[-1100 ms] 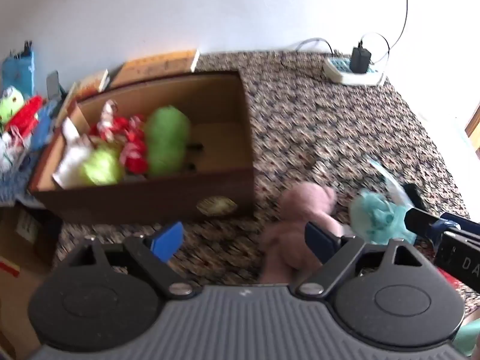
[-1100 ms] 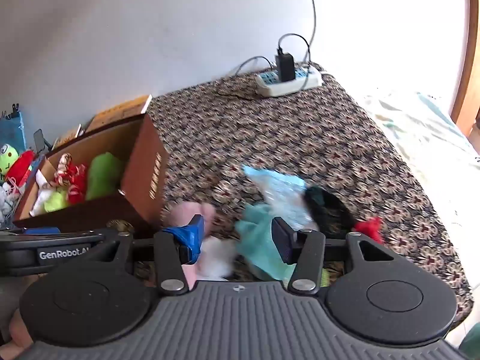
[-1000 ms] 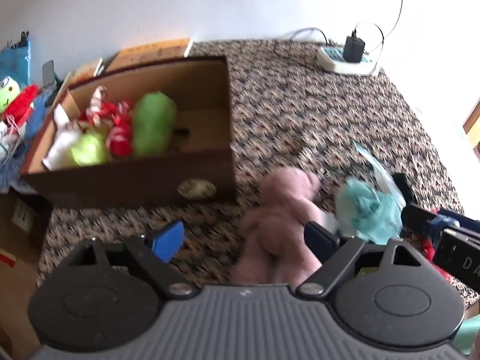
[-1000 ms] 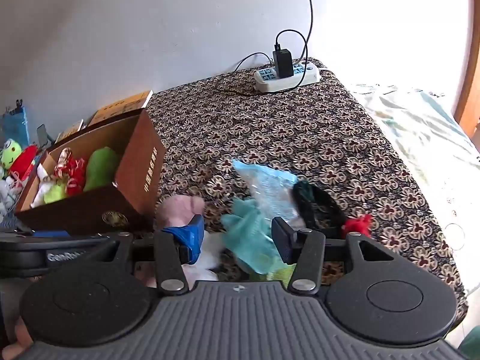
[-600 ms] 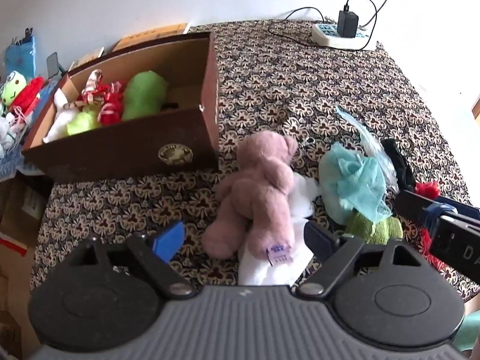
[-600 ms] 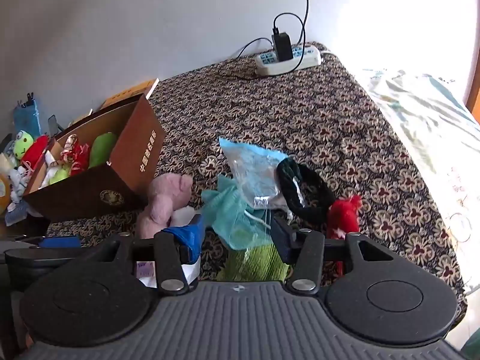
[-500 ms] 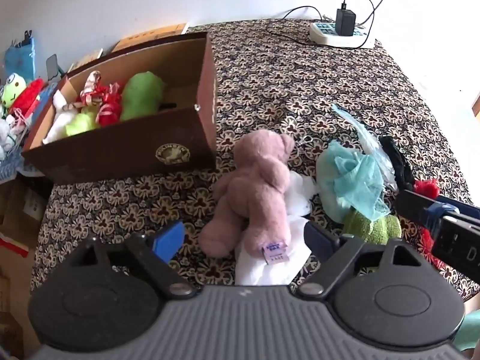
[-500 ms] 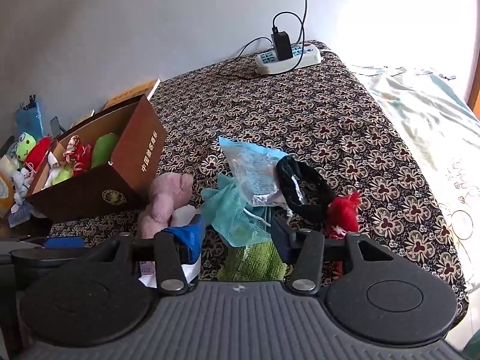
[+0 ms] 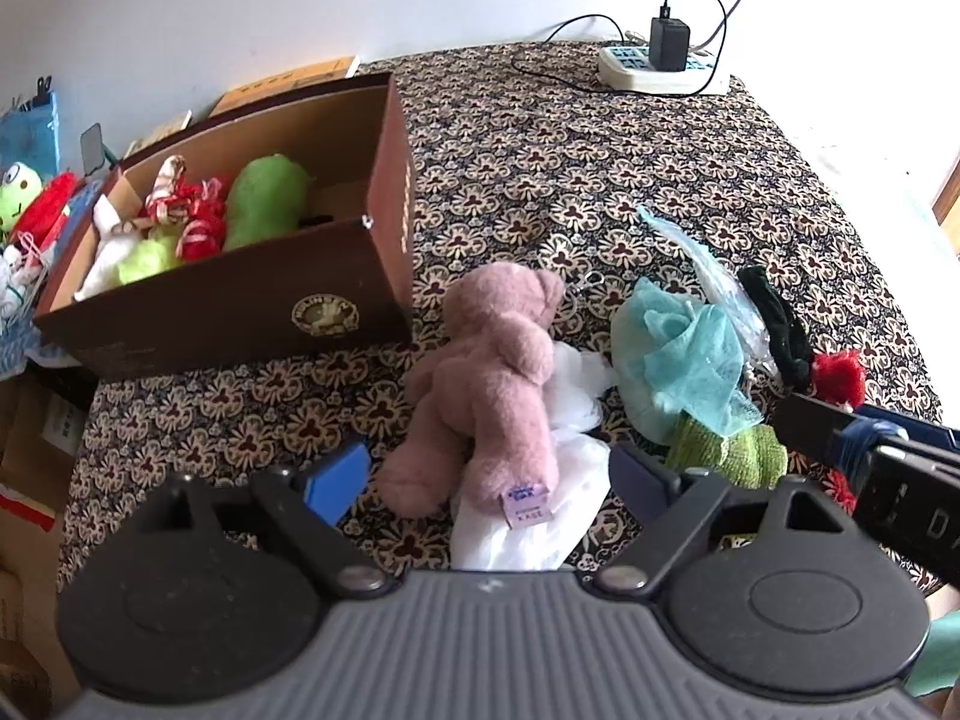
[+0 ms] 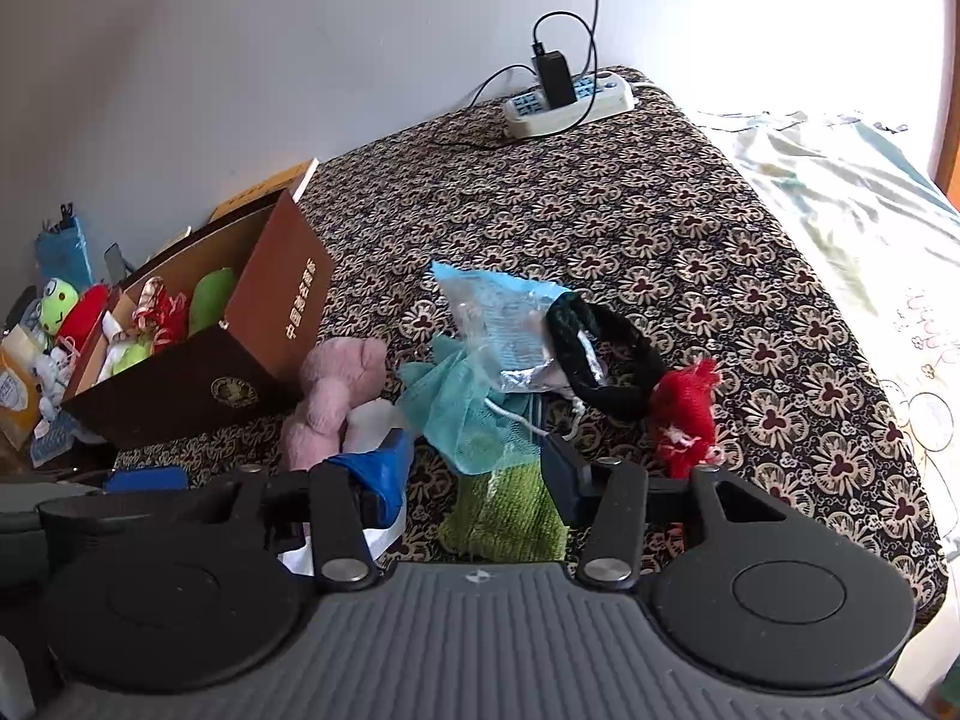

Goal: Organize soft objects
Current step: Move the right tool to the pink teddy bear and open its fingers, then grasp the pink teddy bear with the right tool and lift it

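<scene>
A pink teddy bear (image 9: 492,384) lies face down on a white cloth (image 9: 540,516) on the patterned table. My left gripper (image 9: 486,474) is open and empty, just above the bear's legs. Beside it lie a teal mesh cloth (image 9: 678,354), a green knit piece (image 9: 726,450), a black band (image 9: 774,318) and a red yarn toy (image 9: 840,372). A brown box (image 9: 240,300) at the left holds a green plush (image 9: 264,198) and red-white toys. My right gripper (image 10: 474,468) is open and empty over the green knit piece (image 10: 504,516) and teal cloth (image 10: 456,408); the bear (image 10: 330,396) is to its left.
A power strip with a charger (image 9: 660,63) sits at the table's far edge by the white wall. A frog toy (image 9: 18,198) and clutter lie left of the box. Cardboard boxes (image 9: 24,480) stand below the table's left edge. A bed sheet (image 10: 870,228) lies to the right.
Both grippers have pulled back and risen from the pile, so the box, bear and cloths now show in full and sharp. Both stay open. No object has moved.
</scene>
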Demonstrator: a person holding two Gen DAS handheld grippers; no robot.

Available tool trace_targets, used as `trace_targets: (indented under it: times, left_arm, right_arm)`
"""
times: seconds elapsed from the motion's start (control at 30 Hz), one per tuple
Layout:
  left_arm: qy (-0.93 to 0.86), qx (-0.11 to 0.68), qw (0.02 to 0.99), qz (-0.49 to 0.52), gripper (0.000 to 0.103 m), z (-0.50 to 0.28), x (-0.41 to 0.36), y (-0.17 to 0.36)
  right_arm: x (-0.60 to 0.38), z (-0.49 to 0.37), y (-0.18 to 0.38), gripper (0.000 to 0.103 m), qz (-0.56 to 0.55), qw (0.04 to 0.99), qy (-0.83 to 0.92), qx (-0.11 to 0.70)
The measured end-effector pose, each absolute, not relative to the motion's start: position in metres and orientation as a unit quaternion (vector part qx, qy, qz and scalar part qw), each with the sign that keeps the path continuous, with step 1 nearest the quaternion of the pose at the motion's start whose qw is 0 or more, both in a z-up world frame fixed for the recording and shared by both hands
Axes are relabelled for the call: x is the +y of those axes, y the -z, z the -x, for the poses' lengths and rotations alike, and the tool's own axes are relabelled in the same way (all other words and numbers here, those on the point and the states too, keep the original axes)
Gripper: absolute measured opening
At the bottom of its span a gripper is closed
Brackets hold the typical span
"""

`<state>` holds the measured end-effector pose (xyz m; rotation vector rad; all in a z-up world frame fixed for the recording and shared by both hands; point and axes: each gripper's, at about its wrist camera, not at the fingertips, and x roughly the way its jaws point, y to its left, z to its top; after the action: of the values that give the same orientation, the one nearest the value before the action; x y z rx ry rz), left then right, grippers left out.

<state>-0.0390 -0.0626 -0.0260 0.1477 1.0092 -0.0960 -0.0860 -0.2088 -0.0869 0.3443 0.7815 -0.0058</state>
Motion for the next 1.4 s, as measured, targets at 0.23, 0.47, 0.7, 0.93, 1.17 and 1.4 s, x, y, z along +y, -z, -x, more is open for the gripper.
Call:
trace_targets:
  times: [0.23, 0.47, 0.7, 0.93, 1.17, 1.4]
  left_arm:
    - [0.036, 0.482, 0.873, -0.067, 0.089, 0.042, -0.058, 0.029]
    - [0.031, 0.482, 0.873, -0.064, 0.089, 0.045, -0.053, 0.03]
    - [0.031, 0.481, 0.874, -0.065, 0.089, 0.045, -0.048, 0.033]
    - [0.067, 0.473, 0.877, -0.04, 0.09, 0.045, -0.036, 0.037]
    - [0.105, 0.483, 0.868, 0.052, 0.092, 0.039, 0.005, 0.055]
    - [0.146, 0.48, 0.864, 0.029, 0.092, 0.019, 0.011, 0.068]
  right_arm:
    - [-0.2, 0.084, 0.086, 0.031, -0.165, 0.912, -0.015, 0.375]
    - [-0.198, 0.085, 0.089, 0.031, -0.176, 0.909, -0.024, 0.377]
    - [-0.195, 0.083, 0.091, 0.031, -0.185, 0.906, -0.033, 0.38]
    - [-0.196, 0.081, 0.094, 0.031, -0.201, 0.902, -0.047, 0.378]
    - [-0.186, 0.07, 0.099, 0.032, -0.219, 0.898, -0.085, 0.373]
    - [-0.163, 0.037, 0.106, 0.032, -0.217, 0.892, -0.096, 0.385]
